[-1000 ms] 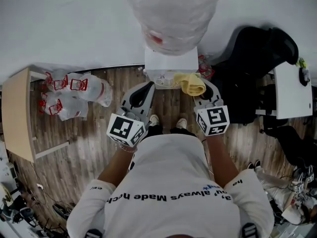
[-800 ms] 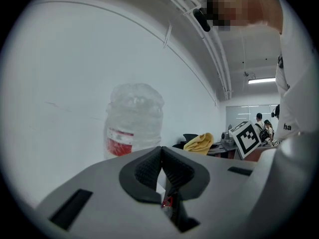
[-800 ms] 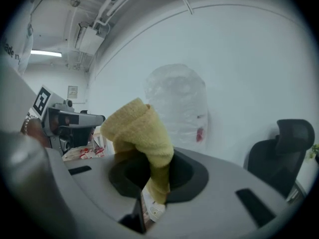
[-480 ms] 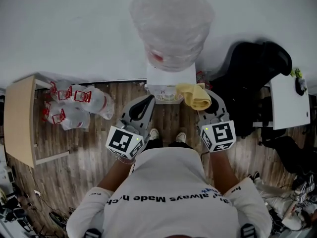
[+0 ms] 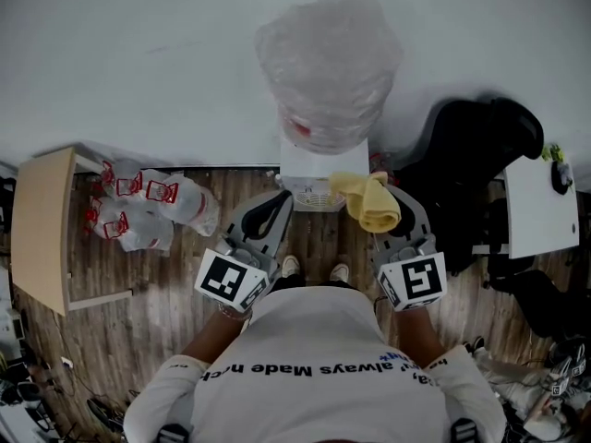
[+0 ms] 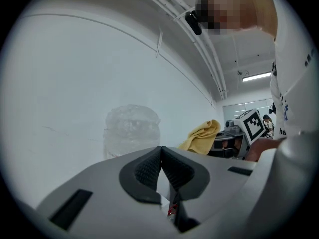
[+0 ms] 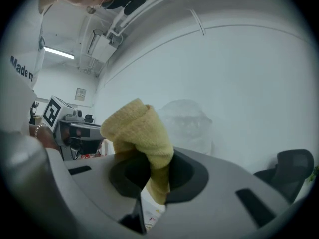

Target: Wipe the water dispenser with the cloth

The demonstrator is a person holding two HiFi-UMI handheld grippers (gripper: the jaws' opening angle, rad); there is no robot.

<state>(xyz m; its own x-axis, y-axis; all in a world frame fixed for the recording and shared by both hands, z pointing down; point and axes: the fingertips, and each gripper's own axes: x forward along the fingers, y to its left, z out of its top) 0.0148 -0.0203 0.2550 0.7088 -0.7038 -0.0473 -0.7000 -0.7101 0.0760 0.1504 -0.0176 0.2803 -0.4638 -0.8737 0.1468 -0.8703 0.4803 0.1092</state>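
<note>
Dispenser (image 5: pixel 323 166) stands on the floor against the wall, upright, bottle (image 5: pixel 328 67) on top. Its long axis runs vertical, so from the head view we look down its length.

Right tool (image 5: pixel 383 218) is clamped on the cloth (image 5: pixel 367 201). In the right gripper view the yellow fold rises out from between the jaws, pinched at its lower end. Left tool (image 5: pixel 277 201) has its jaws pressed together with nothing between them.

Key relation: the dispenser lies ahead of both tools and below them, in the gap between the two. The right tool is the nearer one, and the cloth sits over the dispenser's front right corner in the head view. We cannot tell whether it touches; in both gripper views the bottle stands off ahead, apart from the jaws. Our judgement is that the wipe belongs to the right tool, carried forward and down onto the white casing, and that the left has no part yet.

Against a second ago, the whole scene sits lower in the head view, so the head tipped rather than the dispenser moved. The cloth keeps its place by the front right corner, and both tools hold much the same station relative to the dispenser. The grip is unchanged on either side.
</note>
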